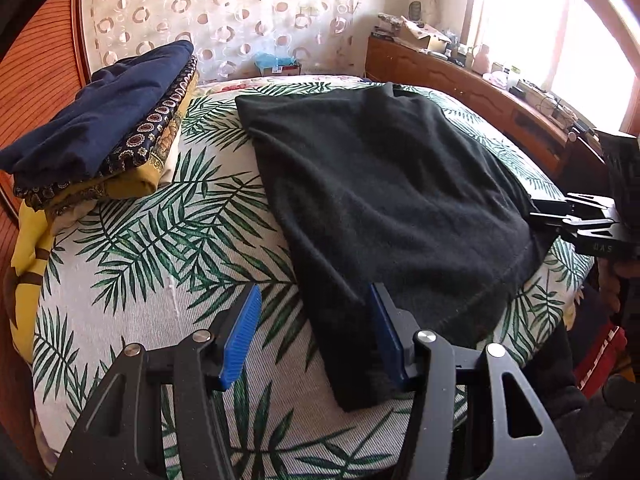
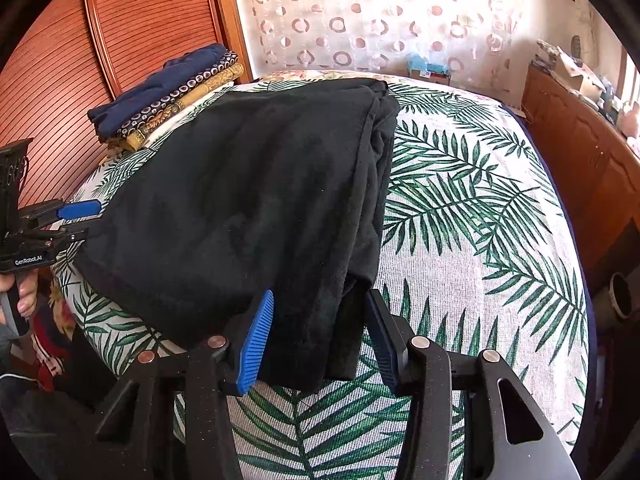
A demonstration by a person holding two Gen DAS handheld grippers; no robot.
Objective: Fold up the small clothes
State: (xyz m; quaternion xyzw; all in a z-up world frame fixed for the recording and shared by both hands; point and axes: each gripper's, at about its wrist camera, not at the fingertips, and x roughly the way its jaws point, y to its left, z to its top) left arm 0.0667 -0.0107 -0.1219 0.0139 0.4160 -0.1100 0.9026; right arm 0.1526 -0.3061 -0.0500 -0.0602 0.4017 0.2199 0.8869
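Observation:
A black garment (image 1: 380,184) lies folded lengthwise on the palm-leaf bedspread (image 1: 168,240); it also shows in the right wrist view (image 2: 248,208). My left gripper (image 1: 316,340) is open, its blue pads astride the garment's near left corner. My right gripper (image 2: 320,340) is open, its pads astride the near right corner, where several layers stack. Each gripper shows in the other's view, the right gripper (image 1: 560,216) at one side edge and the left gripper (image 2: 76,220) at the other.
A stack of folded clothes (image 1: 104,128), navy on top with patterned and yellow pieces below, sits at the bed's far left by the wooden headboard (image 2: 120,40). A cluttered wooden dresser (image 1: 480,92) runs along the right. The bed's edge is near me.

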